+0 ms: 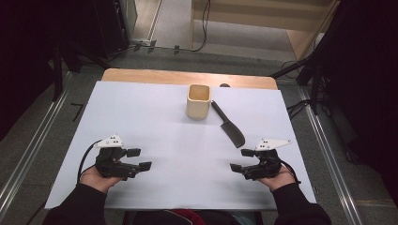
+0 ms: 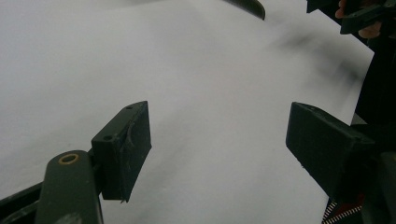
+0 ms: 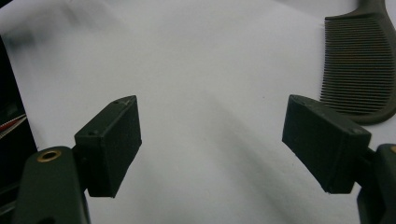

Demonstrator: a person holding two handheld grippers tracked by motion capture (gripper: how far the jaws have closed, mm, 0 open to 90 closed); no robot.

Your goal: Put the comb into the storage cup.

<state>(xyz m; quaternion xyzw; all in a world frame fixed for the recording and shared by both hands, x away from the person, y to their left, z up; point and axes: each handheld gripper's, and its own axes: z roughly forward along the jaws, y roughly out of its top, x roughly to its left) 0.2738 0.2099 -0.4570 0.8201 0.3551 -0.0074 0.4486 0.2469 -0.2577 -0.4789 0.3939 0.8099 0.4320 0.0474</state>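
White sheet over wooden table. Both grippers, left gripper and right gripper, jaws apart, empty. Comb lies flat beside cup: thin edge likely slips from pinch; careless reach may tip cup.

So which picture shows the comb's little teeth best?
The right gripper view: the comb is close, so its teeth show one by one. The high view shows the whole comb beside the cup. The left gripper view catches its tip.

White-covered wooden table on grey carpeted floor
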